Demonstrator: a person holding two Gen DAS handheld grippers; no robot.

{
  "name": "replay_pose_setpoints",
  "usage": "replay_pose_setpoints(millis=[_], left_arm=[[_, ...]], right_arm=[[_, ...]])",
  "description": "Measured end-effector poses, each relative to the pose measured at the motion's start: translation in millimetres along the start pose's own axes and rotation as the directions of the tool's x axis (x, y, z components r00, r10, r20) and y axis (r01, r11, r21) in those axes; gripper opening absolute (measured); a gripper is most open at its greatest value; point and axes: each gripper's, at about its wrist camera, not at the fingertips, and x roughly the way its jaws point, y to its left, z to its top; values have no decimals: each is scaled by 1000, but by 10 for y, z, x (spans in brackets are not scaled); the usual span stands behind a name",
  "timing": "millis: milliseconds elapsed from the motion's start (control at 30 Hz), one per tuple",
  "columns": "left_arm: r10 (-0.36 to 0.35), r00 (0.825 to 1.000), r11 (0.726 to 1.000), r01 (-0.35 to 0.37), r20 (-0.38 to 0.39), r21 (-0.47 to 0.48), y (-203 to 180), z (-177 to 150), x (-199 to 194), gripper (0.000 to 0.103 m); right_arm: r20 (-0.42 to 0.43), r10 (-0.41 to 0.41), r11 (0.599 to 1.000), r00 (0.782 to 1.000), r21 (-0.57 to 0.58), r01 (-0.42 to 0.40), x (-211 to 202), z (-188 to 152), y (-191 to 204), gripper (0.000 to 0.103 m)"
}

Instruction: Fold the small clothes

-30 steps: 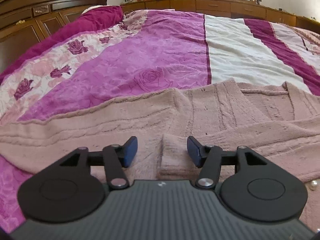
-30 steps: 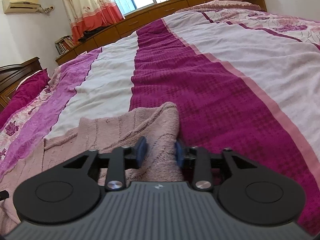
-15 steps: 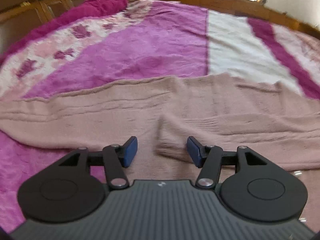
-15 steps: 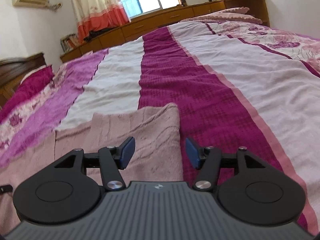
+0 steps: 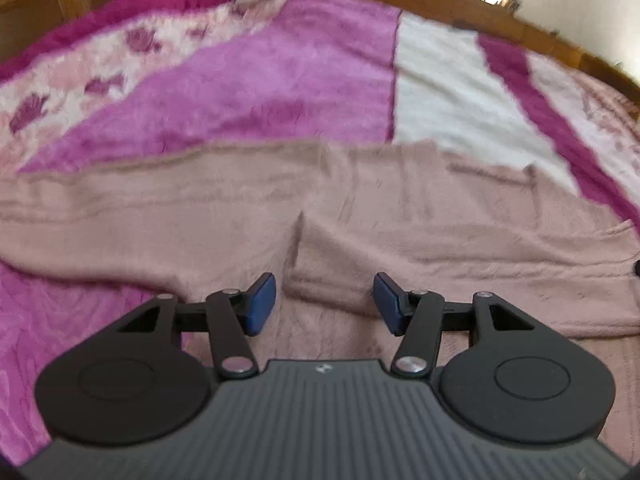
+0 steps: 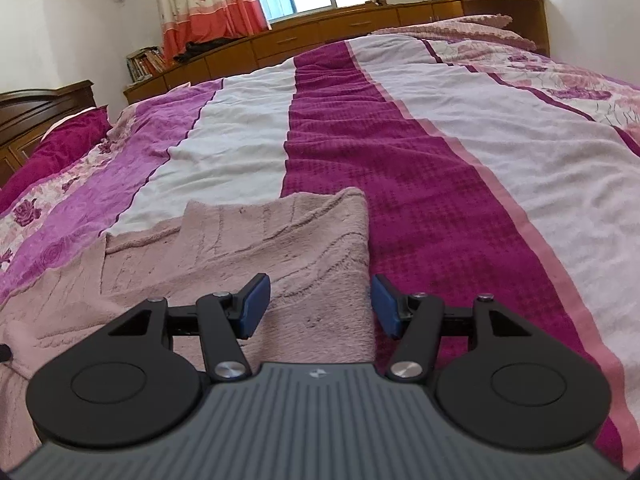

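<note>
**Pink knit garment flat on bed, both grippers unloaded**

A dusty-pink cable-knit garment [image 5: 400,208] was observed spread flat on a bedspread striped in magenta, violet and white [image 6: 420,152]. In the left wrist view, which was blurred, the knit was seen to fill the width of the picture, with a folded-over sleeve end lying on top of the body panel.

The left gripper [image 5: 324,300] was held low over that sleeve end. Its blue pads [image 5: 262,302] were set apart, the sleeve edge showing between them; no pressing on the fabric was seen. A slight closing of the jaws was noted in the last half second.

The right gripper [image 6: 318,306] was seen above the garment's right-hand edge [image 6: 280,248], where pink knit meets the magenta stripe. Its jaws had just been opening and stood apart, nothing clamped; the fabric lay flat beneath them.

Wooden cabinets [image 6: 320,36] and a floral curtain [image 6: 208,4] were recorded beyond the bed.
</note>
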Motion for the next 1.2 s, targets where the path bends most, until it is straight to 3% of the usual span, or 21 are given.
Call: replay_pose_setpoints(millis=[67,100,133,233,300,433,500,600,633,733,767,867,967,1000,1033,1200], left_arm=[[-20,999,1000,19,-28,-19,12,0,31,28],[-7,1000,1000,7,-27,-21,1,9,18,23],[1,1000,1000,-2,-27,-15,-1,16,5,11],[-9,999,998,7,-32,-62,53,68,-65,7],[1,999,996,-4,-32,-93,102,96,-121,7],[115,990,988,-122,-84,-91,155,66,-101,9],[120,989,986,-129,-91,-103,204,30,-107,9],[73,996,993,-77,-42,-93,169,31,-211,9],[53,998,995,-55,-30,-85,143,45,-228,12],[8,1000,999,-9,-7,-54,62,100,-197,39],[11,1000,999,-11,-3,-47,49,108,-163,41],[13,1000,998,-13,-3,-54,69,110,-63,41],[-61,998,995,59,-26,-83,144,94,42,38],[-90,996,992,87,-28,-94,161,86,61,35],[-102,994,990,99,-25,-101,182,86,64,14],[-129,992,981,128,1,-143,258,147,-103,13]], right_arm=[[-1,1,1000,1000,-3,-1,8,1,1,64],[-4,2,1000,1000,-1,-2,11,-3,-7,64],[-6,1,1000,1000,1,-1,20,-4,-14,64],[-12,0,1000,1000,6,0,37,-4,-28,64],[-6,-1,1000,1000,4,1,38,-3,-25,64],[-3,-4,1000,1000,-11,4,53,-10,-4,64],[-1,-7,1000,1000,-20,7,53,-14,9,64],[9,-3,1000,1000,-28,3,19,-9,19,64],[11,0,1000,1000,-29,0,2,-3,26,64],[5,16,1000,1000,-20,-16,-77,22,61,64],[-3,20,1000,1000,-17,-20,-117,40,82,64],[-20,46,998,999,-31,-46,-269,67,149,64],[-40,58,996,998,-59,-60,-404,34,224,64],[-48,60,996,997,-63,-63,-421,15,242,64],[-57,63,996,996,-65,-67,-433,-16,265,64],[-97,44,995,994,-81,-52,-370,-148,314,64]])
